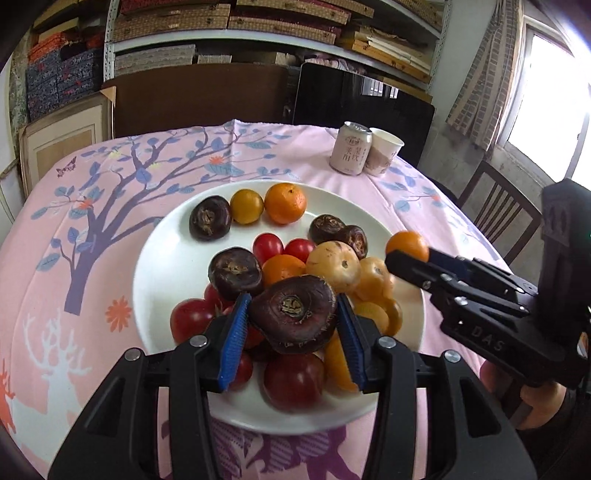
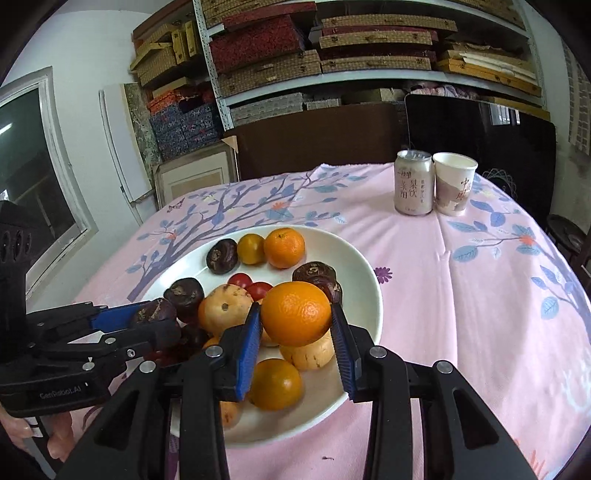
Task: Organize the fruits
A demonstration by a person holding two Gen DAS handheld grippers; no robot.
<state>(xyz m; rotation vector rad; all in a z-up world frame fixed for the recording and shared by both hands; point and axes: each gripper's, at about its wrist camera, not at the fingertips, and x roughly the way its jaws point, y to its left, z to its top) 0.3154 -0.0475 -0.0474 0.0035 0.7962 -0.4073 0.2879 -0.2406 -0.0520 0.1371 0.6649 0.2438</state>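
A white plate [image 1: 166, 251] on the pink tablecloth holds several fruits: oranges, red tomatoes, dark water chestnuts and pale yellow fruits. My left gripper [image 1: 293, 317] is shut on a dark water chestnut [image 1: 291, 314] and holds it above the plate's near side. My right gripper [image 2: 295, 321] is shut on an orange [image 2: 295, 312] above the plate's [image 2: 362, 280] right part. The right gripper also shows in the left wrist view [image 1: 410, 258], with the orange [image 1: 408, 245] at its tips. The left gripper shows at the left of the right wrist view [image 2: 147, 317].
A drink can [image 1: 349, 153] and a paper cup [image 1: 384, 155] stand at the table's far right. A dark chair [image 1: 498, 214] is beyond the right edge. Shelves with boxes [image 1: 258, 22] fill the back wall. Bare tablecloth [image 2: 461, 295] lies right of the plate.
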